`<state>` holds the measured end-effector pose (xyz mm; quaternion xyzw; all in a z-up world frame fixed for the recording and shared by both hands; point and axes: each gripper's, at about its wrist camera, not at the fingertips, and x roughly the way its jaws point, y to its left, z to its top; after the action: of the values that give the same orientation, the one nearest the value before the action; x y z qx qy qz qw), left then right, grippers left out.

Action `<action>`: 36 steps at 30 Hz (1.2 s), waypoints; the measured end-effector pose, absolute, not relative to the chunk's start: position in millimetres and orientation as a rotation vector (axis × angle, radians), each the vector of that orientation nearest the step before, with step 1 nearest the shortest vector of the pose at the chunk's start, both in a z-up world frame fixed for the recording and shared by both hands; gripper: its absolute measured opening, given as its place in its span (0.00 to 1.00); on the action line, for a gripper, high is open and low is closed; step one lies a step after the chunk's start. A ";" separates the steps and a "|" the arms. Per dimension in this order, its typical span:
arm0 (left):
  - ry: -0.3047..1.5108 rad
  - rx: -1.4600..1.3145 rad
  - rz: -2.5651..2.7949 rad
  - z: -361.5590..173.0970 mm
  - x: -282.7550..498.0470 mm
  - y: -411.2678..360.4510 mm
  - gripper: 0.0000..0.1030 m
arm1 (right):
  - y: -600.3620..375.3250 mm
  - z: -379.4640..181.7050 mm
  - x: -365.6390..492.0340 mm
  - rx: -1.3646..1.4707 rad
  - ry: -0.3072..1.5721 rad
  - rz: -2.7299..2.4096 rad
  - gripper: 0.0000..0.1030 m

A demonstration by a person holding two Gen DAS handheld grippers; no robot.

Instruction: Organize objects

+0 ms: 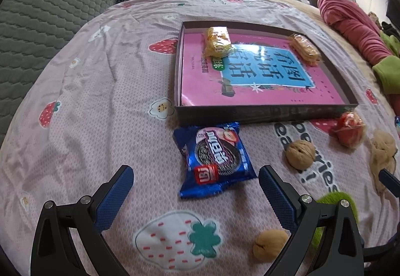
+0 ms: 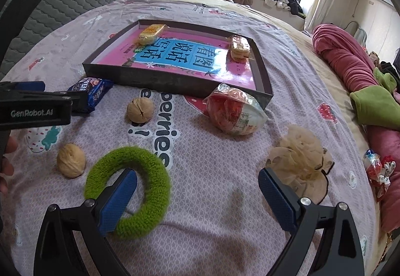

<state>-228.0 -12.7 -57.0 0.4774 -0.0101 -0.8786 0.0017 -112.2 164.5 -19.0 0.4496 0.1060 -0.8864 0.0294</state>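
A dark shallow box with a pink book inside lies on the bed; a yellow snack pack and a biscuit pack rest in it. My left gripper is open, just before a blue cookie packet. My right gripper is open and empty; its left finger lies over a green fuzzy ring. Two walnuts, a red snack bag and a beige scrunchie lie in front of the box.
A strawberry-print sheet covers the bed. A grey quilted headboard stands to the left. Pink and green clothes lie along the right edge, with a small wrapped candy. Clothes piles are at the back.
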 end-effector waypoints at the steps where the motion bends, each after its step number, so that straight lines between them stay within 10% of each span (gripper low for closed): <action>1: -0.030 1.501 -2.755 -58.6 -231.2 -12.6 0.97 | 163.8 -20.8 -113.8 1.388 0.329 -2.731 0.96; 10: -0.037 1.530 -2.711 -76.0 -252.2 -8.3 0.97 | 156.2 -36.4 -125.2 1.393 0.331 -2.713 0.95; 18: -0.013 1.570 -2.671 -94.4 -261.6 -7.9 0.97 | 152.2 -38.3 -126.1 1.368 0.268 -2.657 0.65; 21: -0.007 1.556 -2.678 -92.9 -260.2 -7.2 0.89 | 151.3 -37.0 -125.3 1.354 0.240 -2.635 0.52; 24: 0.025 1.533 -2.708 -86.8 -255.7 -9.1 0.56 | 152.1 -35.0 -124.3 1.343 0.210 -2.620 0.39; 36: 0.036 1.538 -2.755 -77.8 -238.1 -11.9 0.53 | 165.4 -24.2 -112.2 1.324 0.106 -2.603 0.19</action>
<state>-238.1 -11.9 -77.8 0.4875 0.0115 -0.8730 -0.0068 -112.2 165.4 -24.2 0.4505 0.0362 -0.8853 0.1095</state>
